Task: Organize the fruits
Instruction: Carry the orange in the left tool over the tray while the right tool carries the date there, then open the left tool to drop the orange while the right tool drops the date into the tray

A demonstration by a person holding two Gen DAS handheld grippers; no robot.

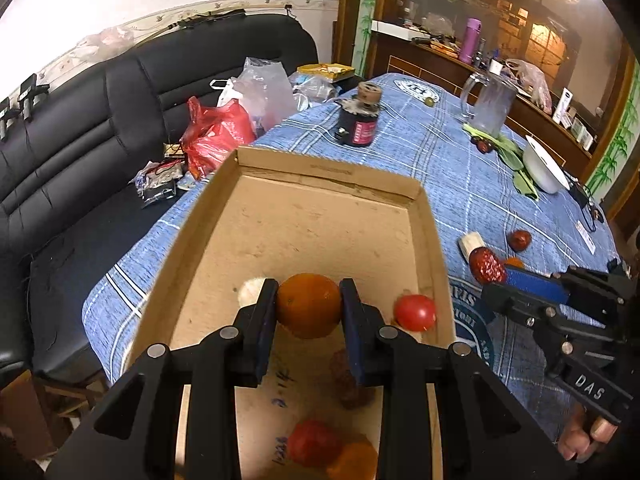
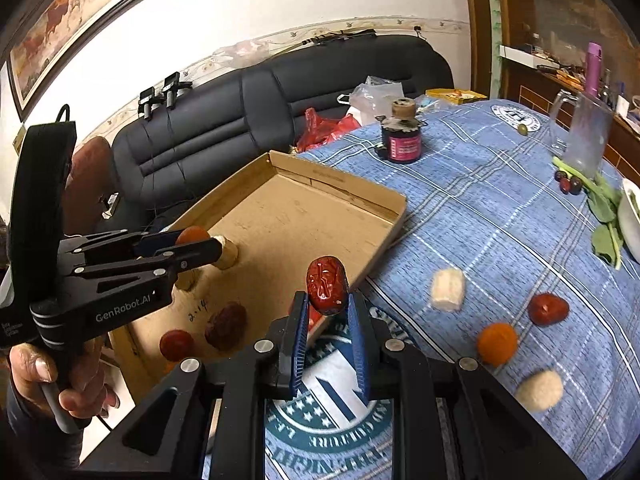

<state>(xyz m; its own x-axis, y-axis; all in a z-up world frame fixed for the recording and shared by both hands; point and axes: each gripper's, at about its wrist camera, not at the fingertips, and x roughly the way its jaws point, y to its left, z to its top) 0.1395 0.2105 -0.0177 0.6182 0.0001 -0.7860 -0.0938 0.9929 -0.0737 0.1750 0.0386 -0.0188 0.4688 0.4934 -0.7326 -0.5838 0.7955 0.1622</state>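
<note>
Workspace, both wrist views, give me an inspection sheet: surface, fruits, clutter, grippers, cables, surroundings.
Surface: blue checked tablecloth.
Job's things: cardboard tray holds a red tomato; a white chunk, a small orange fruit and others lie loose on the cloth.
Clutter: dark jar, glass mug, white bowl, green leaves.
Grippers: left gripper shut on an orange over the tray; right gripper shut on a red date.
Cables: black cord at the table edge.
Surroundings: black sofa with plastic bags; wooden cabinet.

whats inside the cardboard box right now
The cardboard box holds a tomato, a wrinkled date, a red fruit, a small orange fruit and a pale chunk. The left gripper covers part of the box floor.
</note>
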